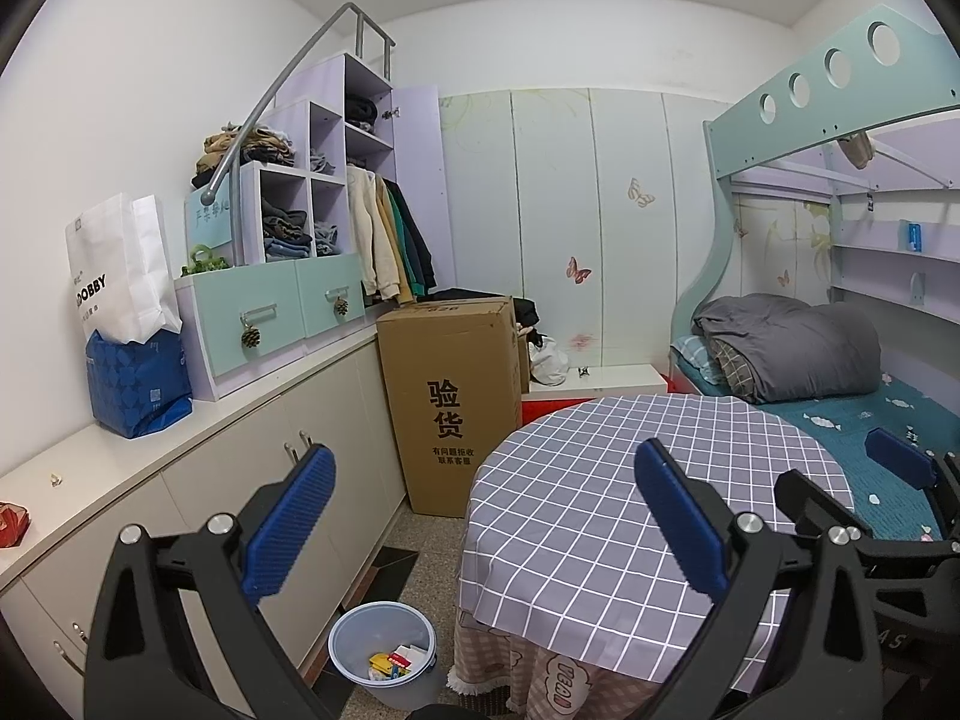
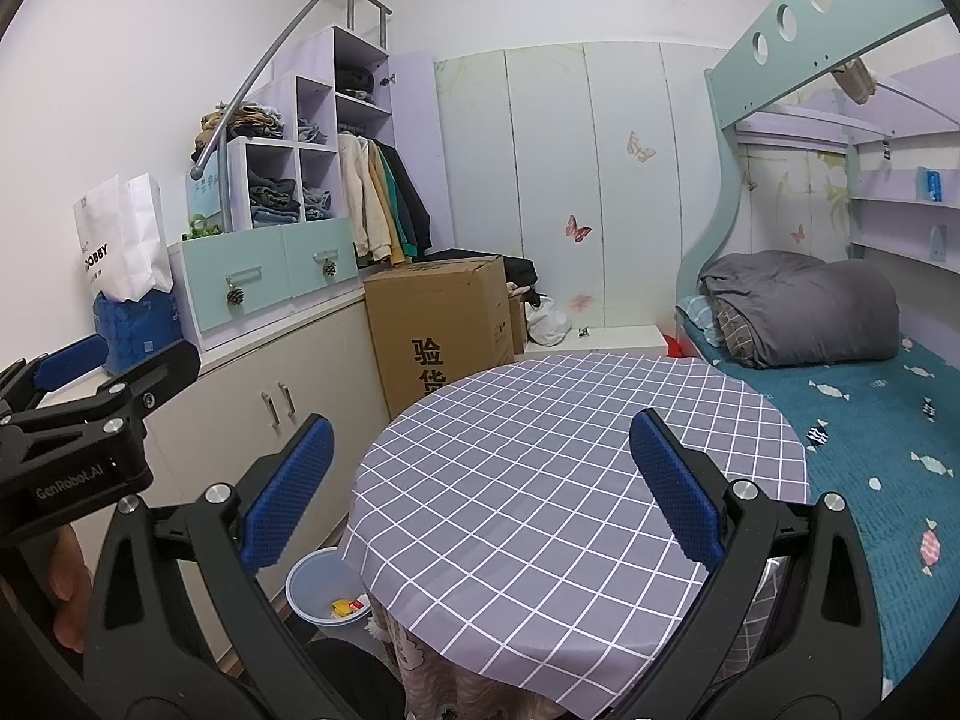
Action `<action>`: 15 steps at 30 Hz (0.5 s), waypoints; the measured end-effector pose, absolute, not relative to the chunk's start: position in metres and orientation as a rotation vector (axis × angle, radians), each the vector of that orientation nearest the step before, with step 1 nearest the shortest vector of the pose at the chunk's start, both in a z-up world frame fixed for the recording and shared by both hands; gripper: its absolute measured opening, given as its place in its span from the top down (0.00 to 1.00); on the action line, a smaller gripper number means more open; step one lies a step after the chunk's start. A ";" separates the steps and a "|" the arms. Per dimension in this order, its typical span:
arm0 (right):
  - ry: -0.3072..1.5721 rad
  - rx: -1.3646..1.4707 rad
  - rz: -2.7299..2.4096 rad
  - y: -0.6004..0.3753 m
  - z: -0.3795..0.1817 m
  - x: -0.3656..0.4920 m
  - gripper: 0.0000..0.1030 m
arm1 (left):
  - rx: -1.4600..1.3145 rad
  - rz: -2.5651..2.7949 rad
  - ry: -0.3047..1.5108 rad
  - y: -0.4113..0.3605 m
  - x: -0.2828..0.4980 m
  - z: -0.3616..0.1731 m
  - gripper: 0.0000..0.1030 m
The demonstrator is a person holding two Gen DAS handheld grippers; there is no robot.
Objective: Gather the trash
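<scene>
A pale blue trash bin [image 1: 382, 654] stands on the floor left of the round table, with yellow and red wrappers [image 1: 393, 662] inside; it also shows in the right wrist view [image 2: 321, 591]. My left gripper [image 1: 486, 516] is open and empty, held above the table's left edge and the bin. My right gripper [image 2: 480, 486] is open and empty over the table top. The right gripper shows at the right edge of the left wrist view [image 1: 900, 474]. The left gripper shows at the left of the right wrist view [image 2: 90, 372].
The round table has a grey checked cloth [image 1: 600, 480]. A cardboard box [image 1: 456, 402] stands behind the bin. White cabinets [image 1: 240, 480] with a counter run along the left, with a red item [image 1: 12, 525] at its near end. A bunk bed [image 2: 870, 408] lies to the right.
</scene>
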State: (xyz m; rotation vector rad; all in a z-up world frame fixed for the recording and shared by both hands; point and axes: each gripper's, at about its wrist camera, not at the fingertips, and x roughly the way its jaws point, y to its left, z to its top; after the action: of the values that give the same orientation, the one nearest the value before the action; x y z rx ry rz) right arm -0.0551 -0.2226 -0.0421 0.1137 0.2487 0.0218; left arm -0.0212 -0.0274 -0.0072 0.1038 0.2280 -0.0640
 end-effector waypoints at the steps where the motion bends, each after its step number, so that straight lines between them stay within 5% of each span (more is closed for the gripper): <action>1: 0.249 0.114 0.021 -0.223 -0.042 -0.055 0.06 | 0.104 -0.064 0.228 -0.028 -0.021 -0.007 0.05; 15: 0.254 0.114 0.027 -0.223 -0.042 -0.053 0.06 | 0.103 -0.064 0.228 -0.027 -0.021 -0.008 0.05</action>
State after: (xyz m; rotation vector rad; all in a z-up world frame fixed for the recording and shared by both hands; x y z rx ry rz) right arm -0.0527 -0.2230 -0.0424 0.1137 0.2541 0.0270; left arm -0.0212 -0.0266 -0.0076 0.1033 0.2281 -0.0644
